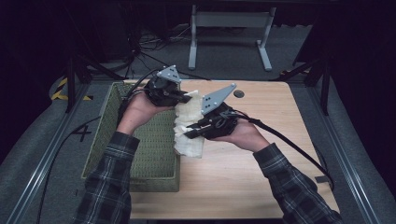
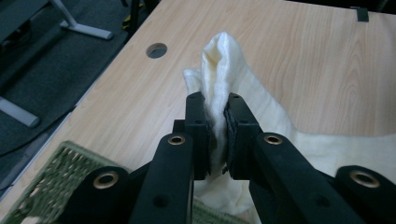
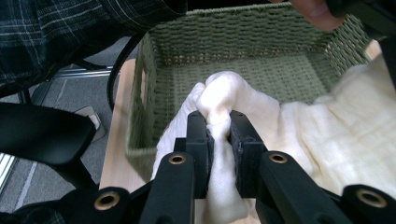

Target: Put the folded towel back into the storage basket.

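A cream white cloth (image 1: 187, 130) hangs between my two grippers, above the seam where the green woven basket (image 1: 140, 154) meets the wooden table (image 1: 261, 163). My left gripper (image 1: 189, 96) is shut on the cloth's far corner; in the left gripper view a bunch of cloth (image 2: 219, 65) sticks up from between the black jaws of the left gripper (image 2: 215, 106). My right gripper (image 1: 187, 134) is shut on the near part of the cloth. The right gripper view shows a knob of cloth (image 3: 219, 95) pinched by the right gripper (image 3: 217, 122), with the basket (image 3: 243, 37) beyond it.
The basket stands on the table's left part, its long side along the table's left edge. A round hole (image 1: 239, 94) lies in the table's far edge. A grey metal stand (image 1: 229, 28) stands on the floor beyond the table. Cables trail from both grippers.
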`<state>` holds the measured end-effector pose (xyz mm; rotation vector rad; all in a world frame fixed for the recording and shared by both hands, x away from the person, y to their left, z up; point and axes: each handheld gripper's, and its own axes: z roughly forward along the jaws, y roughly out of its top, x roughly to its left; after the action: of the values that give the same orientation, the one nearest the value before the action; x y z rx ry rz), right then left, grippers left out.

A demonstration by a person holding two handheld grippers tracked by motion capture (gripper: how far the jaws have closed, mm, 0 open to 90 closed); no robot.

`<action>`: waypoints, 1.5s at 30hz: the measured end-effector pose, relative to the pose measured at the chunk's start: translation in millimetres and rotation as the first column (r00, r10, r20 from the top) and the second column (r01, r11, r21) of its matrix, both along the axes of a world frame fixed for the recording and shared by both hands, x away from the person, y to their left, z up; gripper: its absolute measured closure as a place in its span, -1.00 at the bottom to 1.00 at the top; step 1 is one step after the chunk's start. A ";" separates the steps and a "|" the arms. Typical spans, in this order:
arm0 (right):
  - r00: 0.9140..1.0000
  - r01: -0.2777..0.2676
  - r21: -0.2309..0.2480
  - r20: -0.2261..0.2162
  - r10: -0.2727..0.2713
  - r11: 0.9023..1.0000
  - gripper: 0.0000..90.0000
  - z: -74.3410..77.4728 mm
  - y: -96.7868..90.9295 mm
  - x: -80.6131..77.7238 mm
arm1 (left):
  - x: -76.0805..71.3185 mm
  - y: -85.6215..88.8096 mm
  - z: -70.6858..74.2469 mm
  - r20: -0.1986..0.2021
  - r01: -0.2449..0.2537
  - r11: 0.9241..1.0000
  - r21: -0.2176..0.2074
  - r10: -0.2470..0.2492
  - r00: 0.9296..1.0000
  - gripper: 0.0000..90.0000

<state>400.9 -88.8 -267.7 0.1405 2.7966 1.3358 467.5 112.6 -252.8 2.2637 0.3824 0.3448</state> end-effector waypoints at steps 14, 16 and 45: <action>0.997 -0.068 -0.011 -0.022 0.068 0.998 0.79 -9.4 65.1 4.1 | -10.7 60.8 -19.0 -0.005 -0.033 0.998 -0.050 0.032 0.999 0.82; 0.997 -0.078 -0.004 -0.028 0.078 0.997 0.79 -13.4 71.2 3.2 | -15.2 67.2 -22.9 -0.009 -0.040 0.998 -0.051 0.040 0.999 0.82; 0.992 -0.085 -0.112 -0.101 0.074 0.990 0.48 -91.6 87.1 -2.7 | -21.8 68.6 -75.7 -0.114 -0.060 0.995 -0.075 0.051 0.992 0.82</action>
<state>398.2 -1.7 -359.3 0.0922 2.9820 1.2078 445.7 181.2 -328.6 2.2044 0.5090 0.2281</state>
